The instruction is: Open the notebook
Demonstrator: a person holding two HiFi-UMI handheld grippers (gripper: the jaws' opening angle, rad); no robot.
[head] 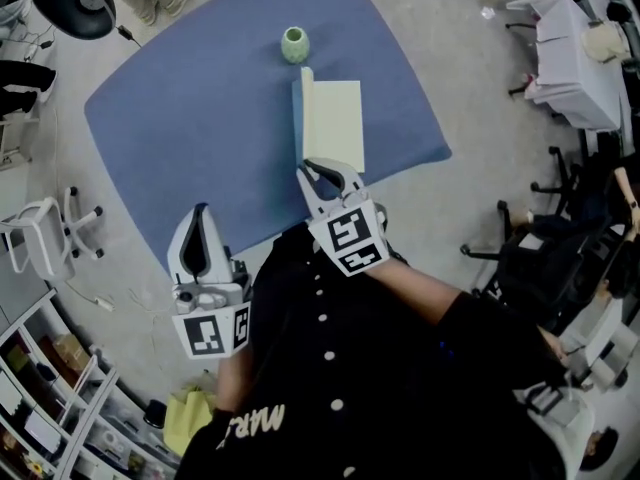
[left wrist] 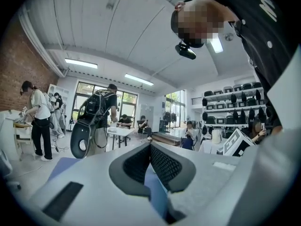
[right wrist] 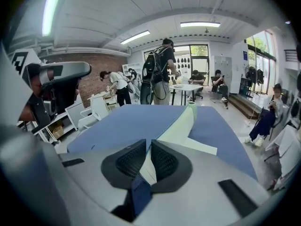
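On the blue table (head: 180, 118), pinching raised cover of the notebook (head: 335, 118) in the right gripper (head: 322, 175), jaws narrow. Holding left gripper (head: 202, 212) nearby, jaws pressed together, empty.

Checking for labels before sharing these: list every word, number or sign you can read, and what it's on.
"MRL", roughly, partly creased: white print on the person's black shirt.
Left gripper's marker cube and right gripper's marker cube: square patterns only, no words.
Notebook: pale page, no writing visible.
Background room: nothing large enough to read.
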